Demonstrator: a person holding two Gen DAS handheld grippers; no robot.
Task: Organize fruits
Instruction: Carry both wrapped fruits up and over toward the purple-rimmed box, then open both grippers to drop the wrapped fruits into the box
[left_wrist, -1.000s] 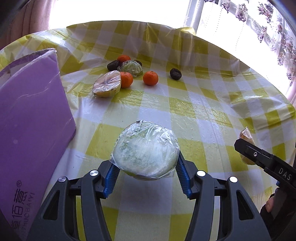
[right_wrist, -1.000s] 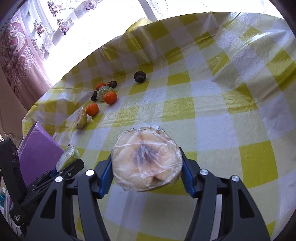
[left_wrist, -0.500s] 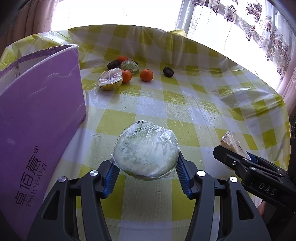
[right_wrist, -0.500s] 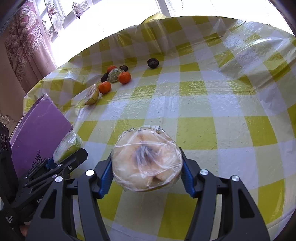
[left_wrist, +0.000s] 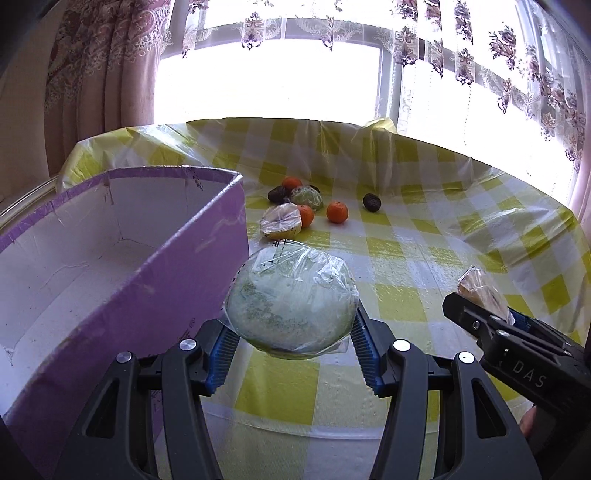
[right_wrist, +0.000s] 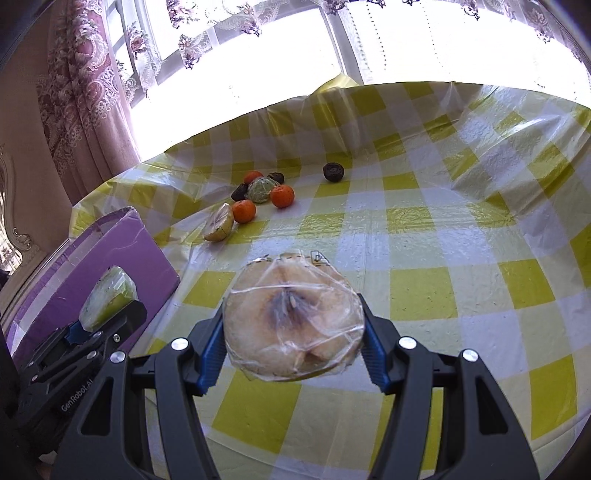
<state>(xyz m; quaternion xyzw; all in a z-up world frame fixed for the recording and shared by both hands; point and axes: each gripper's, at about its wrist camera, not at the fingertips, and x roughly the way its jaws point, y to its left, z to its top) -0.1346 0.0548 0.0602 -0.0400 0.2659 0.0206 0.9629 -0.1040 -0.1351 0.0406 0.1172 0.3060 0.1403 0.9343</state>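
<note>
My left gripper (left_wrist: 291, 336) is shut on a plastic-wrapped green fruit half (left_wrist: 291, 302), held above the table beside the open purple box (left_wrist: 155, 280). My right gripper (right_wrist: 291, 339) is shut on a plastic-wrapped pale fruit half (right_wrist: 293, 317) with a dark core, held above the table. The right gripper also shows in the left wrist view (left_wrist: 491, 310), and the left gripper in the right wrist view (right_wrist: 110, 306). Further back lie a wrapped yellow fruit half (left_wrist: 279, 226), oranges (left_wrist: 337, 212), dark fruits (left_wrist: 371, 202) and a wrapped green fruit (left_wrist: 306, 196).
The table has a yellow-and-white checked cloth under clear plastic (right_wrist: 424, 295). The purple box's white inside (left_wrist: 74, 266) is empty where it shows. A bright window with flowered curtains (left_wrist: 110, 74) stands behind the table.
Both grippers have risen and tilted up with their fruit halves still held. The window is now in view, and the left view now looks into the open box.
</note>
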